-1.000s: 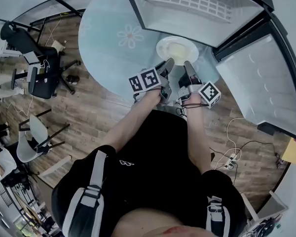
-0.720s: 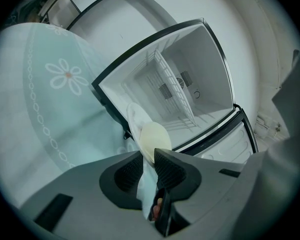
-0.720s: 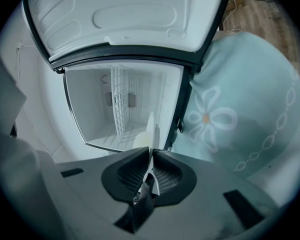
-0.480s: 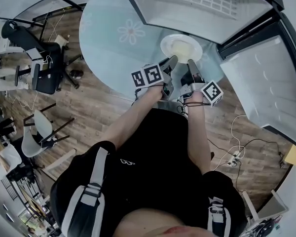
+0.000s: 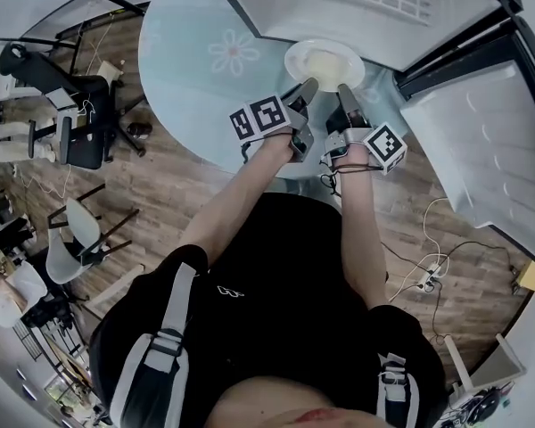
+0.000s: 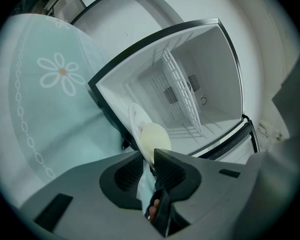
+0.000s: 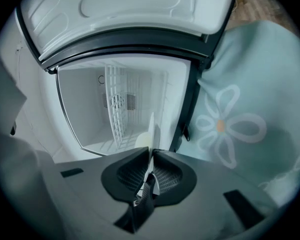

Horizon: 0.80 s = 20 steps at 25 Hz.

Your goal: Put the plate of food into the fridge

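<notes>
A white plate (image 5: 324, 63) with a pale mound of food (image 5: 323, 62) hangs in front of the open fridge (image 5: 366, 7), held by both grippers at its near rim. My left gripper (image 5: 305, 92) is shut on the rim's left side. In the left gripper view the plate (image 6: 138, 124) and food (image 6: 155, 139) stand up between the jaws of the left gripper (image 6: 149, 160). My right gripper (image 5: 347, 94) is shut on the right side. From the right gripper (image 7: 151, 156) the plate (image 7: 151, 131) shows edge-on before the fridge's white inside (image 7: 90, 109).
A round table with a pale blue flowered cloth (image 5: 205, 69) sits under and left of the plate. The fridge door (image 5: 481, 141) stands open at the right. A wire shelf (image 7: 115, 109) stands in the fridge. Office chairs (image 5: 71, 123) and floor cables (image 5: 428, 275) lie around.
Both grippers and the plate have moved away from the person, closer to the fridge opening. The grip on the rim is unchanged.
</notes>
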### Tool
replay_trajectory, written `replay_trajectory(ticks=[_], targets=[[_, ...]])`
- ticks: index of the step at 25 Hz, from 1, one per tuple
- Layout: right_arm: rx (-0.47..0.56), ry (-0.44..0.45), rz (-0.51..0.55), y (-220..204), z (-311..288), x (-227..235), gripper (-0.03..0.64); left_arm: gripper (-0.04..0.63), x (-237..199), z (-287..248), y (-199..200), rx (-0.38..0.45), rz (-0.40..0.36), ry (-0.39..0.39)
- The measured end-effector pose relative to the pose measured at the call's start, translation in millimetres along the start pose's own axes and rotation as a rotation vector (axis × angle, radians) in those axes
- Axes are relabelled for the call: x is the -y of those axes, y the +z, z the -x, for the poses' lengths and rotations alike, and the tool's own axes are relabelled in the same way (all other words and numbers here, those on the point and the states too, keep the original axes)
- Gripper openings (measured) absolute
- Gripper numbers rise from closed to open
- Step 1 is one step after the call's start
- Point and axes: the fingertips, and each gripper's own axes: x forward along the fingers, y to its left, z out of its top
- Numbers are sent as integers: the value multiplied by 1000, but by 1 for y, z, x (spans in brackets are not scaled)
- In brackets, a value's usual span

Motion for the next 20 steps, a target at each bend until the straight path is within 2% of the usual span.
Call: replay_trajectory(ticks=[7, 16, 20], targets=[[19, 12, 8, 14, -31, 1, 32, 66, -3, -22, 28, 37, 17, -15], [50, -19, 1, 29, -65, 14, 32, 58, -16, -53, 56, 30, 38, -14], [77, -35, -12, 40, -84, 23, 34, 61, -23, -73, 69, 16, 22, -5]])
